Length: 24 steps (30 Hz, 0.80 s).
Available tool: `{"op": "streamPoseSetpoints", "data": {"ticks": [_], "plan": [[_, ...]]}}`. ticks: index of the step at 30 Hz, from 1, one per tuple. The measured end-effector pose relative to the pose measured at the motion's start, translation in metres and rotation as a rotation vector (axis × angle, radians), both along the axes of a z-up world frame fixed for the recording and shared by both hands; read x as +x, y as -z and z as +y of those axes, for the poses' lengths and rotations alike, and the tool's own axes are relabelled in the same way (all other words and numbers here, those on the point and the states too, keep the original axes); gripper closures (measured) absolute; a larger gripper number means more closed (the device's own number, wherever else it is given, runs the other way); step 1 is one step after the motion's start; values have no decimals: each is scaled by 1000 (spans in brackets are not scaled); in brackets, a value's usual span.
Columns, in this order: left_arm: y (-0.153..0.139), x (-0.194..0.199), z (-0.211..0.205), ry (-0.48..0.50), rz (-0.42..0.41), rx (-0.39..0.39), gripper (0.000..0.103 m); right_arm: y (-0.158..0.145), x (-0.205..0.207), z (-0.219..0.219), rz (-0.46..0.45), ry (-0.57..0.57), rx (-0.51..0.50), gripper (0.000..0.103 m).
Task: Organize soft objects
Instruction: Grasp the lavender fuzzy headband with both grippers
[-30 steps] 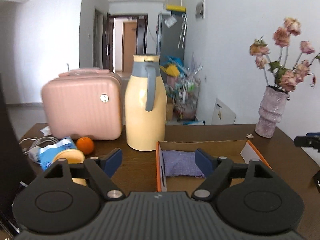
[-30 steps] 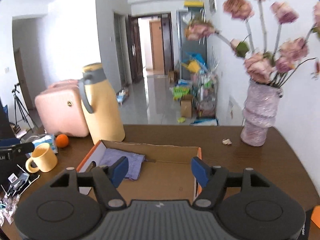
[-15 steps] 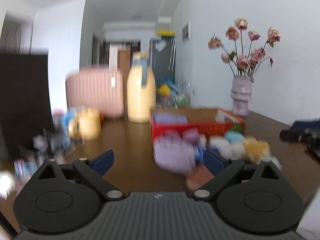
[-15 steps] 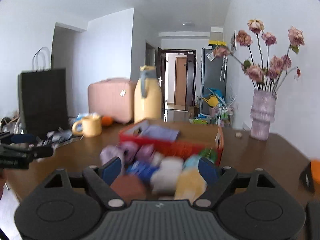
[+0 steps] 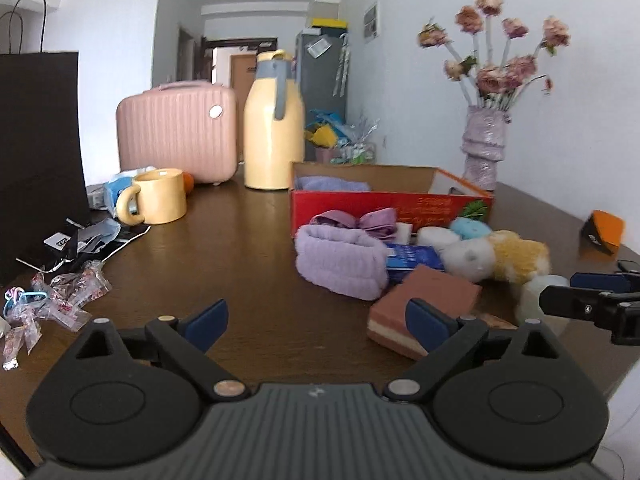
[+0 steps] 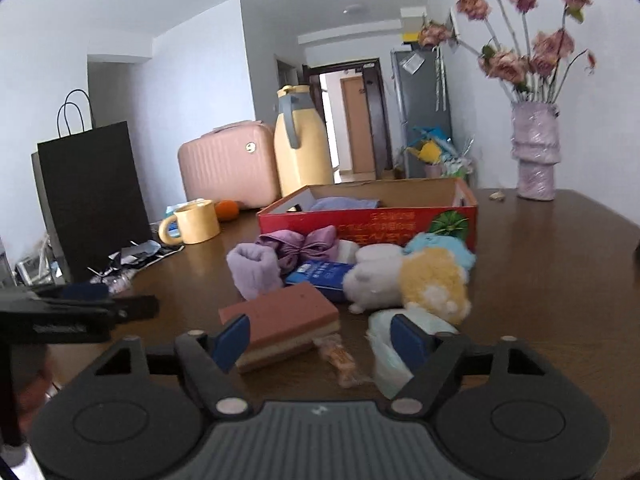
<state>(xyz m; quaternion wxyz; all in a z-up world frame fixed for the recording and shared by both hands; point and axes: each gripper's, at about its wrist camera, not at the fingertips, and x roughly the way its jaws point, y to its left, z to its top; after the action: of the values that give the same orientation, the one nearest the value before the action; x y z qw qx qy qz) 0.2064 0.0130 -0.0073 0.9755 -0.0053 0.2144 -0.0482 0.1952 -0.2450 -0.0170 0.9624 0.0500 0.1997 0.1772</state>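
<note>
A red cardboard box (image 5: 390,207) (image 6: 368,220) holds a folded purple cloth (image 5: 332,183) (image 6: 344,203). In front of it lies a pile of soft things: a purple fuzzy headband (image 5: 340,260) (image 6: 254,266), a purple bow (image 5: 360,220) (image 6: 308,242), a brown layered sponge (image 5: 424,304) (image 6: 280,320), white, yellow and blue plush toys (image 5: 516,258) (image 6: 432,280), a pale green bundle (image 6: 394,354). My left gripper (image 5: 316,318) is open and empty, low over the table before the pile. My right gripper (image 6: 320,340) is open and empty, just short of the sponge and the bundle.
A yellow jug (image 5: 274,128), a pink case (image 5: 176,132), a yellow mug (image 5: 158,196) and a black paper bag (image 5: 40,152) stand at the left. Candy wrappers (image 5: 52,300) lie near the left edge. A vase of flowers (image 5: 486,148) stands at the back right.
Both grippers pulled back and down from above the box to table height before the pile. Both stayed open and empty.
</note>
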Motion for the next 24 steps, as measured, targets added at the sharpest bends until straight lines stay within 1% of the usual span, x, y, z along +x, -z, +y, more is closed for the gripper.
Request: {"op": "streamPoseSetpoints", "data": {"ticks": [2, 4, 5, 6, 7, 8, 9, 10, 11, 12, 13, 14, 15, 16, 17, 18, 20, 22, 24], "plan": [[0, 14, 4, 1, 8, -33, 6, 0, 19, 8, 28, 1, 8, 38], [-4, 34, 8, 17, -20, -44, 10, -2, 40, 17, 43, -23, 34, 43], [-6, 48, 10, 17, -31, -42, 17, -3, 54, 22, 52, -45, 47, 44], [-8, 66, 13, 14, -29, -35, 25, -4, 70, 29, 79, -61, 57, 46], [-9, 85, 15, 22, -15, -31, 32, -4, 85, 37, 105, -69, 66, 50], [-9, 105, 18, 36, 7, -28, 43, -4, 98, 45, 121, -78, 74, 54], [-8, 128, 22, 62, 49, -29, 53, -4, 113, 55, 145, -88, 78, 55], [-6, 147, 26, 81, 95, -41, 57, -3, 127, 64, 166, -94, 82, 58], [-4, 165, 30, 97, 139, -59, 58, -1, 139, 72, 190, -92, 89, 61], [0, 179, 33, 134, 170, -75, 62, 1, 149, 80, 215, -88, 99, 63], [3, 189, 34, 155, 194, -89, 66, 4, 159, 85, 235, -87, 119, 67], [7, 197, 36, 170, 219, -98, 80, 6, 164, 89, 250, -84, 136, 70], [11, 201, 36, 189, 240, -108, 92, 10, 169, 93, 266, -76, 143, 73], [13, 201, 38, 198, 251, -120, 92, 12, 171, 95, 271, -72, 150, 81], [13, 197, 41, 194, 246, -133, 94, 13, 172, 98, 265, -72, 148, 84], [11, 190, 46, 184, 230, -143, 94, 11, 170, 101, 251, -78, 128, 85], [8, 168, 56, 145, 194, -160, 95, 7, 160, 109, 189, -105, 68, 86], [7, 135, 65, 94, 151, -171, 95, 2, 145, 120, 118, -167, 2, 86], [11, 102, 73, 30, 132, -155, 95, 2, 123, 134, 69, -236, -68, 85]]}}
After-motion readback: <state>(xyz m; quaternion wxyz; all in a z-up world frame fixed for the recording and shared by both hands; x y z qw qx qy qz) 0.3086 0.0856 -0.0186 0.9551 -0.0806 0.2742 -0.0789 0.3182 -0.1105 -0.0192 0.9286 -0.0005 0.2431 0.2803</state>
